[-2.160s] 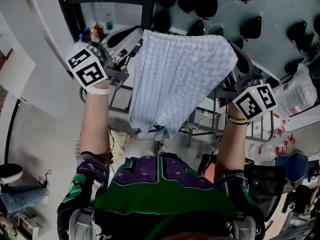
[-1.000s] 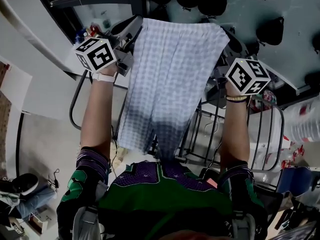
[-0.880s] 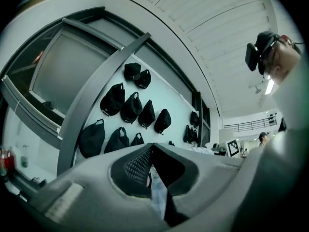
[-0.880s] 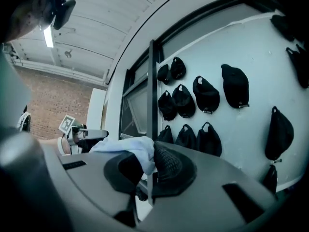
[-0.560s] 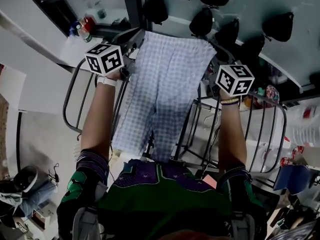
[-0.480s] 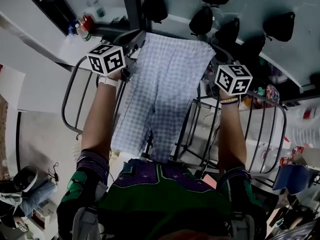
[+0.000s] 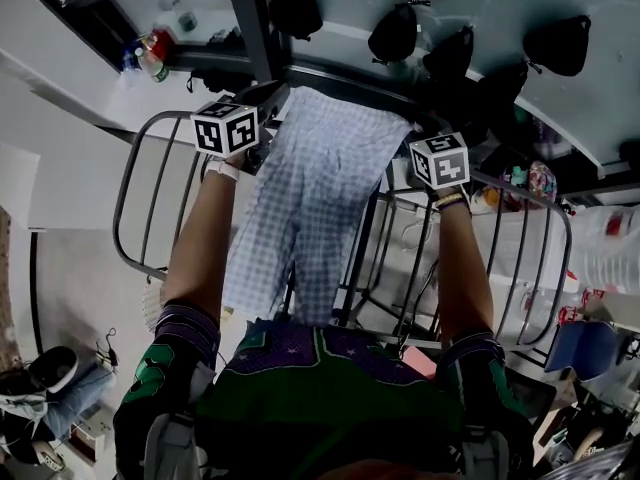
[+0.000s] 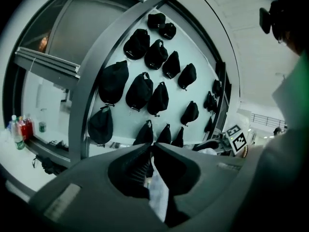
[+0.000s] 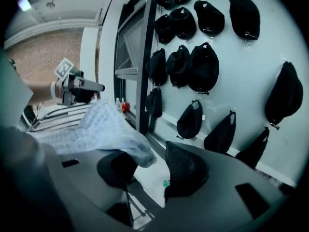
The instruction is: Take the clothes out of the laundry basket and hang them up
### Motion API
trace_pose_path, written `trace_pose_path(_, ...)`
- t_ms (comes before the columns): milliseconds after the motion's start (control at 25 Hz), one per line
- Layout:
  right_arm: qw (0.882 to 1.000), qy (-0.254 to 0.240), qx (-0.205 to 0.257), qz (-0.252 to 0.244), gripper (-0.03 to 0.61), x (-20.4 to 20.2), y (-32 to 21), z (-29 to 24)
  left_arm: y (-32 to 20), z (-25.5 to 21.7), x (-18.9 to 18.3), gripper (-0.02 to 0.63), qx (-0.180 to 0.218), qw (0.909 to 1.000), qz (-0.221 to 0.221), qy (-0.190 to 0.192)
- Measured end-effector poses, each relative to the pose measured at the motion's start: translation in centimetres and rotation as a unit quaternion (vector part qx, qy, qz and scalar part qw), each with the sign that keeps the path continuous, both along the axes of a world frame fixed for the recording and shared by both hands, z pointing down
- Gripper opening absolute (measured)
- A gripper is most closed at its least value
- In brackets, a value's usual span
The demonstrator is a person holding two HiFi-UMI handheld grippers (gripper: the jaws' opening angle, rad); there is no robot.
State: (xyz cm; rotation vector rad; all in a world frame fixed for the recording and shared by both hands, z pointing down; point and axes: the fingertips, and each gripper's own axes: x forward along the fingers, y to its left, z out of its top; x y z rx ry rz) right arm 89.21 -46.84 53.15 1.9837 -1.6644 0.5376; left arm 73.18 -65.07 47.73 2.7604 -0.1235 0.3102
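We are draping the checked trousers (image 7: 320, 188) over the drying rack (image 7: 119, 193), the left gripper (image 8: 151, 149) pinching their cloth and the right gripper (image 9: 152, 161) just opening with cloth loose between its jaws, so releasing the left likely comes next.

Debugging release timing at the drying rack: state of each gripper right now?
Left gripper: closed on the checked garment.
Right gripper: open, jaws have just been opening; the garment drapes over one jaw, not pinched.

Head view looks steeply down; each gripper view looks closely along its jaws. All share the pale checked cloth garment (image 7: 320, 198) and black fabric caps (image 7: 395, 36).
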Motion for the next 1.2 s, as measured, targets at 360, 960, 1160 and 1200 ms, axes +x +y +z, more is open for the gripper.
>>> trace_pose_path(360, 0.988, 0.06, -0.143, 0.012, 0.192, 2.1, 6.4, 4.6, 0.2, 1.3, -2.9, 0.097, 0.029, 0.9988, -0.015, -0.037)
trace_pose_path(960, 0.997, 0.028, -0.049, 0.049, 0.191, -0.8, 12.0, -2.0, 4.7, -2.0, -11.2, 0.097, 0.053, 0.9977, -0.042, -0.003)
trace_pose_path(1160, 0.999, 0.016, 0.014, 0.042, 0.19, -6.1, 12.4, -5.3, 6.9, -3.3, -15.8, 0.097, 0.051, 0.9972, -0.052, 0.017)
trace_pose_path(1200, 0.999, 0.018, 0.025, 0.041, 0.19, -7.2, 12.8, -6.1, 7.5, -3.7, -16.7, 0.097, 0.051, 0.997, -0.054, 0.021)
